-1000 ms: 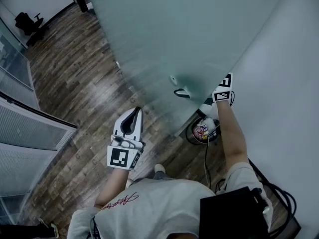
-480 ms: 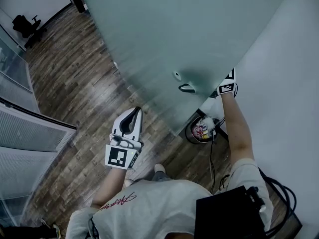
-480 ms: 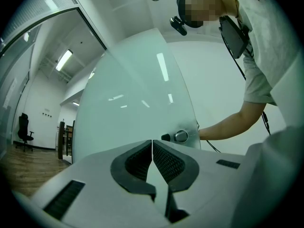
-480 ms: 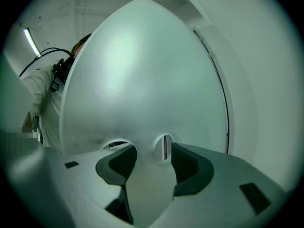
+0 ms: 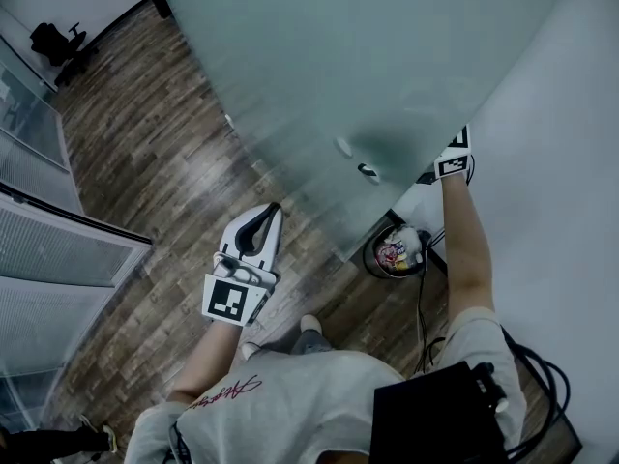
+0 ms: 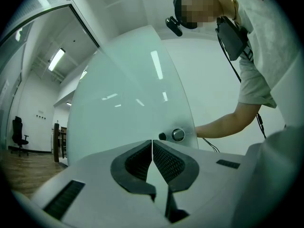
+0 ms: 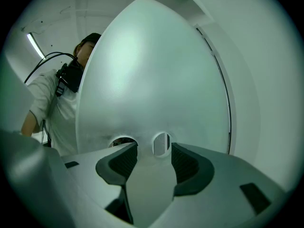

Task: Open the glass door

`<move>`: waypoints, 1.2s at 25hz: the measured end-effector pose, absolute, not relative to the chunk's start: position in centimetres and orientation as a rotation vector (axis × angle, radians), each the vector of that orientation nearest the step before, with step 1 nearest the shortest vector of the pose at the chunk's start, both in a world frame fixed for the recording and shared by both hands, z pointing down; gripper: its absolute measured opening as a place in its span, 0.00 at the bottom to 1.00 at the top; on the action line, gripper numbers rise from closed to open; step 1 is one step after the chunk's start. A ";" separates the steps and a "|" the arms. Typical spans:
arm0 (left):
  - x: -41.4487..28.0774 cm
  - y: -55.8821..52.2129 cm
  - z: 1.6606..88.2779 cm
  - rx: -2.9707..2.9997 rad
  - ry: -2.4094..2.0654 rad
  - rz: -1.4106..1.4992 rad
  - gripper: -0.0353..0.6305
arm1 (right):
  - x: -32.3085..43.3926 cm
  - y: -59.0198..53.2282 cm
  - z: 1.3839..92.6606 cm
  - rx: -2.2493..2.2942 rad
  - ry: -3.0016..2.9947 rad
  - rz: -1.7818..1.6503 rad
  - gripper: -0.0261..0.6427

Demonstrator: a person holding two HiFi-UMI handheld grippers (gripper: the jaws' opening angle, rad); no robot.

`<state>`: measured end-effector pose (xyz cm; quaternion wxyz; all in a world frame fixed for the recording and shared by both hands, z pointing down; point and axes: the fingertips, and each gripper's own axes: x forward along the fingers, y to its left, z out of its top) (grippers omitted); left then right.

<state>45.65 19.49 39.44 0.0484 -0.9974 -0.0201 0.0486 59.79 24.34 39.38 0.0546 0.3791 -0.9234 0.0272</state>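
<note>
While I look down through the head view, the frosted glass door (image 5: 319,56) fills the top of the frame, its free edge running down to a lower corner just above one bin (image 5: 395,252). The right gripper (image 5: 454,159) sits at that edge, in the narrow slot between door and white wall (image 5: 551,211). The left gripper (image 5: 263,222) hangs over wide, open wooden floor (image 5: 145,162), well apart from the door's one dark handle (image 5: 368,171). One office chair (image 5: 53,42) stands far off. Through the left gripper view, the fingers (image 6: 164,158) are pressed together on nothing. The door (image 6: 128,99) stands upright ahead, and the person's arm (image 6: 223,125) reaches round its edge. Through the right gripper view, the fingers (image 7: 187,163) stand apart and empty, close to the door's pale face (image 7: 152,80), where I count two round fittings (image 7: 161,144) low down, one of them showing between the fingertips.
</note>
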 end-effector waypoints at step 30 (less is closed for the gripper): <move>50.8 33.1 36.5 -3.095 -0.527 0.432 0.08 | 56.7 43.8 37.6 2.754 -1.458 -0.194 0.06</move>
